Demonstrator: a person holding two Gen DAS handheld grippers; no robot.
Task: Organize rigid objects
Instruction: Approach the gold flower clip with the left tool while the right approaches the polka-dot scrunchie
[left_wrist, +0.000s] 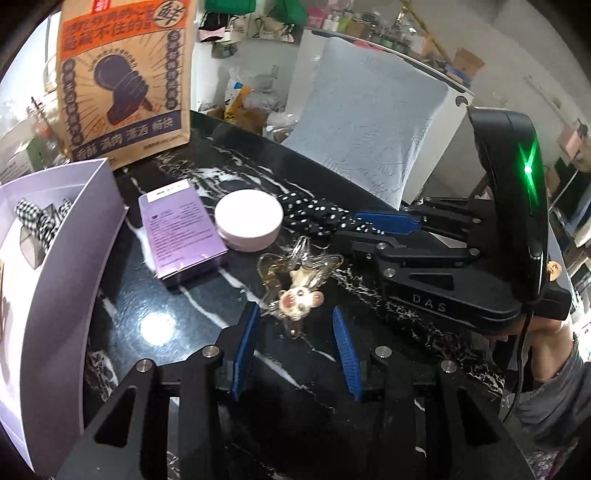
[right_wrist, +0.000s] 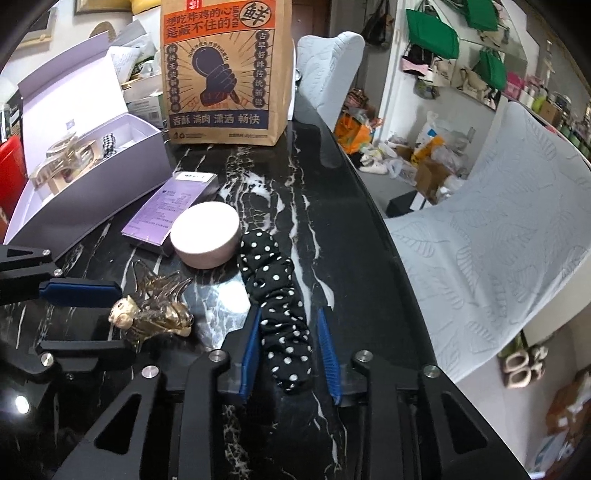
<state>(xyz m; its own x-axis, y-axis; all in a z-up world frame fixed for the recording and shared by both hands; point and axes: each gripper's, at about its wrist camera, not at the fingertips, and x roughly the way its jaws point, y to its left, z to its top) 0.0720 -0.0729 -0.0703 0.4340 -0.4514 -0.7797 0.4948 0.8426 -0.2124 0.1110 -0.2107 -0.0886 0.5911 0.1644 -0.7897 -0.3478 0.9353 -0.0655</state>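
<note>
A clear amber hair claw with a small mouse figure (left_wrist: 297, 280) lies on the black marble table (left_wrist: 207, 302). My left gripper (left_wrist: 295, 314) is open, its blue fingers on either side of the claw's near end. The claw also shows in the right wrist view (right_wrist: 155, 314), between the left gripper's fingers (right_wrist: 83, 288). My right gripper (right_wrist: 290, 314) is open around a black polka-dot scrunchie (right_wrist: 273, 291); in the left wrist view it (left_wrist: 369, 229) reaches the scrunchie (left_wrist: 314, 214) from the right. A round pink jar (left_wrist: 248, 220) and a purple carton (left_wrist: 181, 230) lie beyond.
An open lilac box (left_wrist: 70, 266) at the left holds a checkered clip (left_wrist: 40, 218) and other hair clips (right_wrist: 62, 162). A brown paper bag (right_wrist: 225, 70) stands at the table's far end. Pale blue covered chairs (right_wrist: 498, 236) stand along the right edge.
</note>
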